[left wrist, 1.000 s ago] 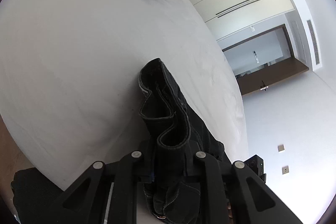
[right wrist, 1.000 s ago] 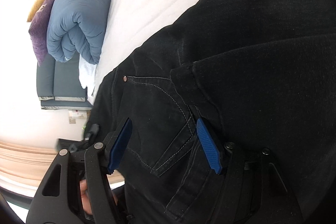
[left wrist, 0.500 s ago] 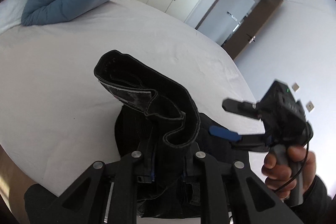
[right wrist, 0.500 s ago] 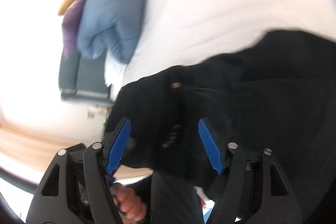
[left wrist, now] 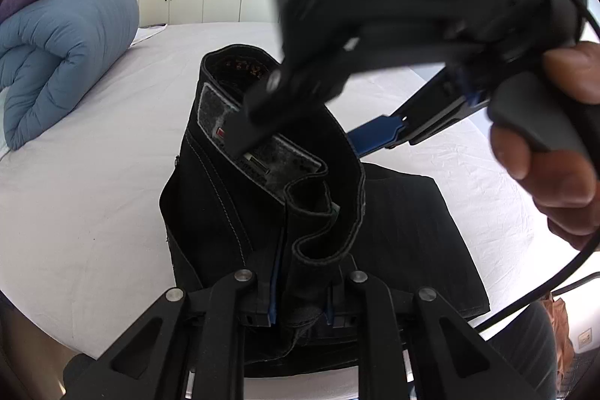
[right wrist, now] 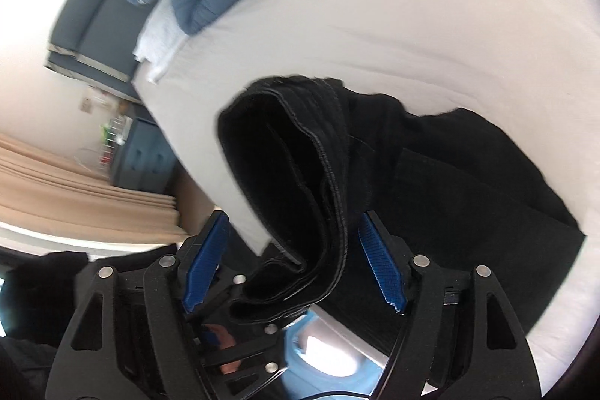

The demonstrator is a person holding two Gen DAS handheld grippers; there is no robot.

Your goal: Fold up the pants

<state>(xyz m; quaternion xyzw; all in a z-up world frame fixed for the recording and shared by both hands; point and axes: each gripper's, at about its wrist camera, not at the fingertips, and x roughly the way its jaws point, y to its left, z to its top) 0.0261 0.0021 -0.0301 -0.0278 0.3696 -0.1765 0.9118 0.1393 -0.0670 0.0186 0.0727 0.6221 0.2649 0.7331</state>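
Your left gripper (left wrist: 300, 291) pinches the black jeans (left wrist: 270, 197) at the bunched waistband above the bed (left wrist: 93, 175); your right gripper (right wrist: 292, 265), fingers spread, straddles the band. Farther off, legs lie doubled; final folds apparently remain.

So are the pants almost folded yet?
Partly. The black pants already lie doubled on the white bed. The left gripper pinches the lifted waistband, and the open right gripper is straddling it. Laying that end over and flattening is left.
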